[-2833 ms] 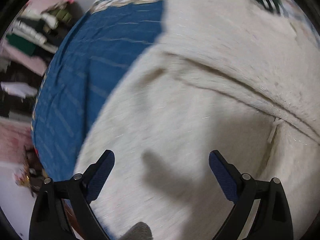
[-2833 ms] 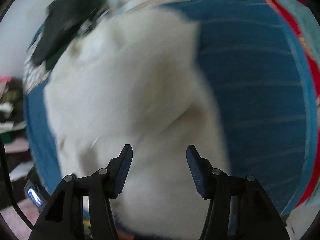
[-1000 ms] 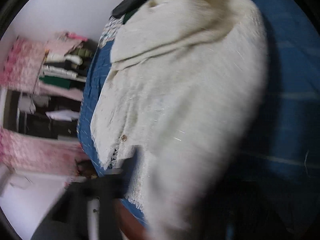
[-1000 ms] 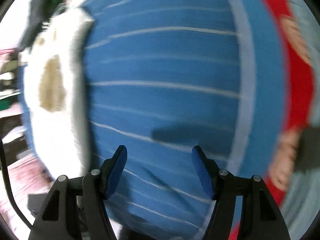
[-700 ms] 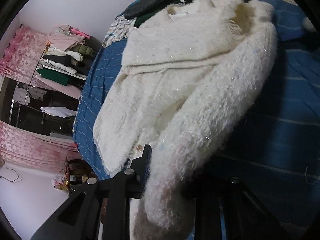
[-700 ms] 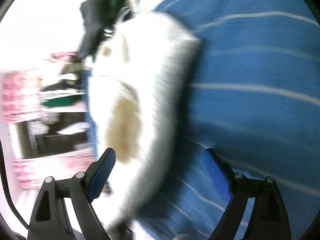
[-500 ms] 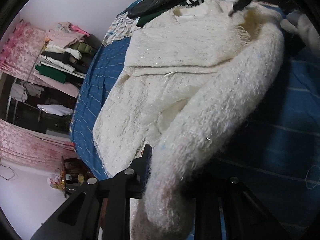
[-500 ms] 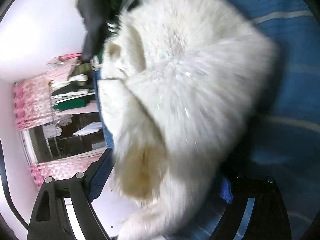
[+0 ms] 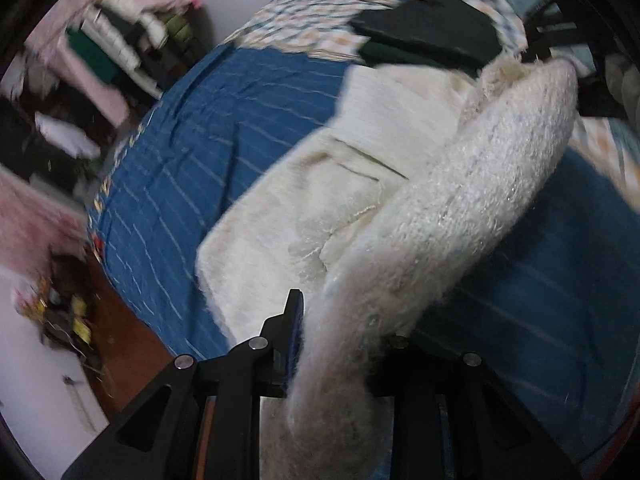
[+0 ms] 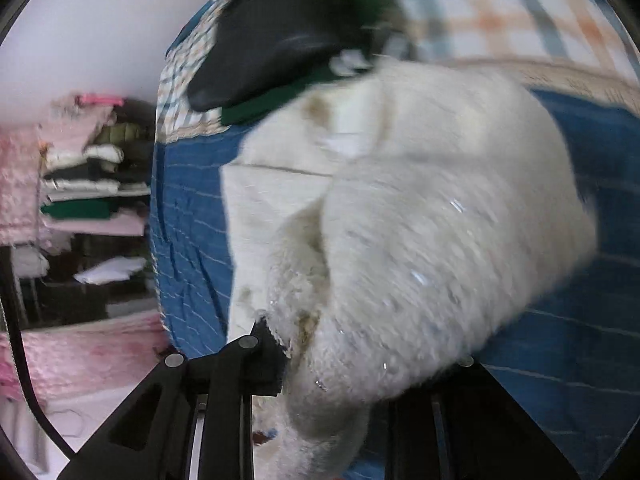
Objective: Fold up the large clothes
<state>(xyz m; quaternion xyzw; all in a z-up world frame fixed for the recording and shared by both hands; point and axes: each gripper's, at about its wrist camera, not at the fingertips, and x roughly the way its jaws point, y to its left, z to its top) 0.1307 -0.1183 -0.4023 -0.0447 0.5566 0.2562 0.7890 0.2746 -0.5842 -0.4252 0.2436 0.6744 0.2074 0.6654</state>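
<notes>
Fingers (image 9: pixel 294 320) of the left gripper (image 9: pixel 340 340) are closed on a thick roll of the white fuzzy garment (image 9: pixel 460 208); only the left-hand finger with its blue pad is seen, the other being buried behind the pile. A raised fold of the garment is carried from this grip up toward the far right, where a dark gripper frame is glimpsed at its other end. Fingers (image 10: pixel 266 334) of the right gripper (image 10: pixel 344 356) are likewise clamped on the garment (image 10: pixel 420 220), a bunched edge being pinched between them; again just one finger is visible, the second being covered by the fabric.

The rest of the garment is spread flat on the bed (image 9: pixel 192 168), which is covered by a blue sheet with thin pale stripes. The flat part is laid across the middle of the bed, its lower hem near the bed's near edge. A yellowish patch is seen on the garment in the right wrist view. At the far end of the bed, on a checked cover (image 10: pixel 500 12), a black and dark green pile of clothes (image 10: pixel 280 32) is set, touching the garment's far end. Beyond the bed's left edge, shelves of folded clothes (image 10: pixel 88 184) are seen beside pink fabric. No brand, label or writing can be read; both views are blurred.
</notes>
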